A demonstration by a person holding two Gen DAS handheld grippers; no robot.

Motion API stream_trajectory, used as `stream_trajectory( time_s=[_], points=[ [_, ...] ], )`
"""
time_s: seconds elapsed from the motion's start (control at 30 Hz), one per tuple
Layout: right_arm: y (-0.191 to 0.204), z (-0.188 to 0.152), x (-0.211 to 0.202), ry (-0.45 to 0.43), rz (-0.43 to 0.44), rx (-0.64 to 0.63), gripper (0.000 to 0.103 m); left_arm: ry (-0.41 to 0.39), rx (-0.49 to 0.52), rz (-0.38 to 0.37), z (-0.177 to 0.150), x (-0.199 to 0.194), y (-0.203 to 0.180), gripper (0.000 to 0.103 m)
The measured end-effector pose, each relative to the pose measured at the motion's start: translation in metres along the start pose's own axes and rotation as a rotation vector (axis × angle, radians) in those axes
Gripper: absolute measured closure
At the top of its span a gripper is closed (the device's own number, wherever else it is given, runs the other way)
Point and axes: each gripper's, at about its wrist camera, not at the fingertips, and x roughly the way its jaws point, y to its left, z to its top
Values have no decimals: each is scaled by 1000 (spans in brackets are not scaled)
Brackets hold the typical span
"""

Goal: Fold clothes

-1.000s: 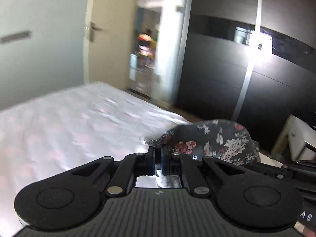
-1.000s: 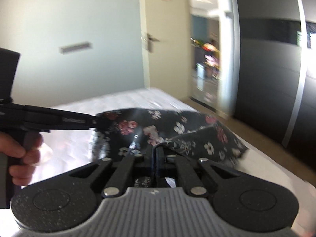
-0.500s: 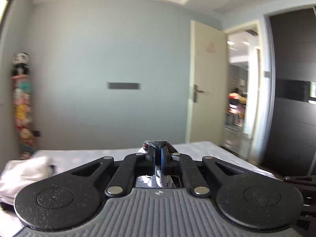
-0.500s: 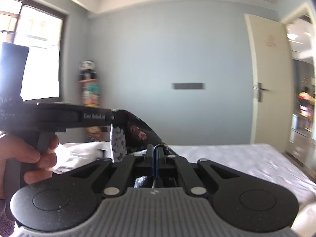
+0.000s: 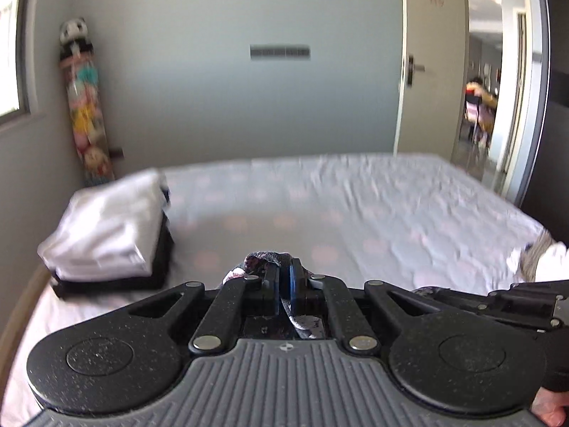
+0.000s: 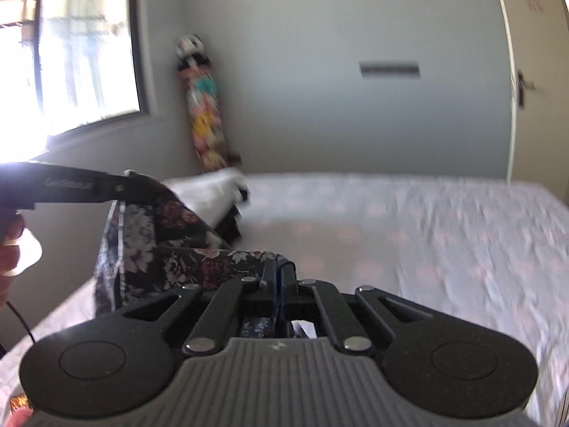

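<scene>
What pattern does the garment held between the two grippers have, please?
The garment is dark with pink, red and white flowers, seen best in the right wrist view.

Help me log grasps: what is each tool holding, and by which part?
Both hold the dark floral garment: the left tool and the right tool each pinch an edge of it; which part of the garment cannot be told.

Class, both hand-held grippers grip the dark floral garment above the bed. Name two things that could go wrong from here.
1. The left hand-held gripper pinches only a small bunch of the floral garment, so it might slip free.
2. The hanging cloth could brush the folded white stack on the bed and disturb it.
</scene>
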Motion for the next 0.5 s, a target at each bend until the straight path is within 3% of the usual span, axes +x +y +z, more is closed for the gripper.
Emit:
stream_trajectory(
  time_s=[0.1, 0.2, 0.27, 0.3, 0.37, 0.5],
  points=[
    [-24, -31, 35, 128, -41, 32, 100, 98, -27, -43, -23, 40, 27, 97],
    [-43, -53, 52, 195, -62, 47, 96, 194, -35, -59, -49, 72, 31, 96],
    [-47, -60, 59, 211, -82, 42, 94, 247, -32, -78, -63, 90, 34, 95],
    [-50, -64, 61, 213, -96, 32, 86, 264, -25, -82, -66, 99, 36, 92],
    [-57, -71, 62, 219, -110, 19, 82, 278, -6, -94, -70, 100, 41, 90],
    [-66, -87, 57, 250, -100, 22, 77, 299, 34, -121, -79, 96, 52, 69]
  ],
)
